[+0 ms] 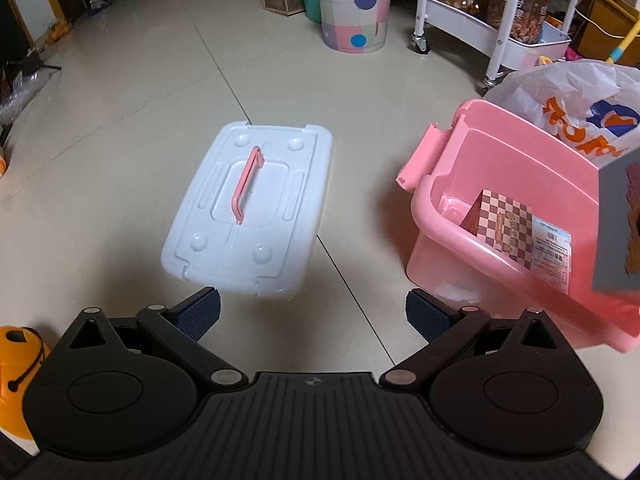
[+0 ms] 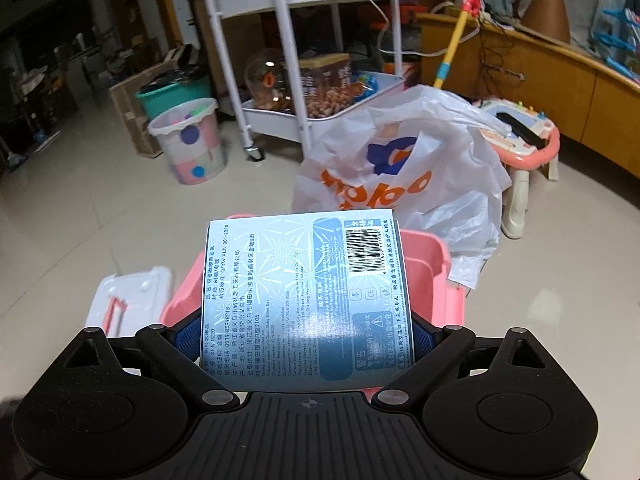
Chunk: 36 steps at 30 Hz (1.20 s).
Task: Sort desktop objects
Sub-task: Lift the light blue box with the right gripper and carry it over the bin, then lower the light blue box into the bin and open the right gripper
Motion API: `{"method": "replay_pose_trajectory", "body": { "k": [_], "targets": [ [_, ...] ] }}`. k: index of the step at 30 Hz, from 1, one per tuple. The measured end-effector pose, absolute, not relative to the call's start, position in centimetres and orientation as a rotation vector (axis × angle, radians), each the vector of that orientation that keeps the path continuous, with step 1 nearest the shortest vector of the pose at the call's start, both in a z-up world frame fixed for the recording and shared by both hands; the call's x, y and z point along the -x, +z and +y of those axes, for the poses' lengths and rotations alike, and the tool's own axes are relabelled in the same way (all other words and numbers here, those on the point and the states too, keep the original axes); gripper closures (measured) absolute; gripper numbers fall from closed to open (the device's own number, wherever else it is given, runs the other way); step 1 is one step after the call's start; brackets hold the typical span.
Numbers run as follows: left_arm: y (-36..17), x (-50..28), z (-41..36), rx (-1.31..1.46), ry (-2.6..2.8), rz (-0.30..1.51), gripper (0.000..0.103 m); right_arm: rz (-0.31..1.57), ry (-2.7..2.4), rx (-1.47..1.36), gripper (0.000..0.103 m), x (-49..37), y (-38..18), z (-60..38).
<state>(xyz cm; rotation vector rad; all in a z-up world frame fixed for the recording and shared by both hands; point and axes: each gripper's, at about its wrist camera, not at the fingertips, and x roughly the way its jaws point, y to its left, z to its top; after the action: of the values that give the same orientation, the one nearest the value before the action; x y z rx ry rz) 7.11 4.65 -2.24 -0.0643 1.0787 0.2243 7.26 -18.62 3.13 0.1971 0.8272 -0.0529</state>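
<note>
In the right wrist view my right gripper point(image 2: 306, 334) is shut on a light blue printed box point(image 2: 306, 300), which is pinched at both sides by the blue pads and held above the pink storage bin point(image 2: 434, 276). In the left wrist view that same box's grey edge point(image 1: 620, 220) hangs over the pink bin point(image 1: 520, 184) at the right. A checkered box point(image 1: 508, 228) lies inside the bin. My left gripper point(image 1: 313, 314) is open with nothing between its fingers, just in front of the white lid point(image 1: 252, 208) with a pink handle on the floor.
A white plastic bag point(image 2: 404, 176) with orange letters stands behind the bin. Farther back are a white wheeled cart point(image 2: 304, 92), a dotted pail point(image 1: 356, 10) and a teal bucket point(image 2: 172, 96). A small pink table point(image 2: 520, 148) is at the right. An orange object point(image 1: 16, 364) lies at the left.
</note>
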Motion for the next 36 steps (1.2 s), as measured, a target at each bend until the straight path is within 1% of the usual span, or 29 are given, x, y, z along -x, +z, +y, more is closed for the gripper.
{"method": "replay_pose_trajectory", "body": {
  "k": [8, 15, 19, 25, 36],
  "targets": [
    [-3.7, -8.2, 3.4, 0.043, 0.188, 1.105, 0.002, 0.928, -0.109, -0.206, 0.011, -12.7, -1.4, -20.6],
    [-4.9, -8.9, 2.5, 0.019, 0.165, 1.135, 0.002, 1.035, -0.112, -0.153, 0.011, -14.8, -5.8, -20.5],
    [-5.5, -9.2, 2.6, 0.012, 0.179, 1.145, 0.002, 1.067, -0.104, -0.154, 0.011, -15.2, -7.5, -20.3],
    [-5.7, -9.1, 2.7, 0.015, 0.173, 1.157, 0.002, 1.094, -0.116, -0.134, 0.01, -15.3, -9.1, -19.5],
    [-5.3, -9.0, 3.4, 0.005, 0.16, 1.158, 0.002, 1.085, -0.139, -0.15, 0.008, -15.2, -8.9, -19.2]
  ]
}}
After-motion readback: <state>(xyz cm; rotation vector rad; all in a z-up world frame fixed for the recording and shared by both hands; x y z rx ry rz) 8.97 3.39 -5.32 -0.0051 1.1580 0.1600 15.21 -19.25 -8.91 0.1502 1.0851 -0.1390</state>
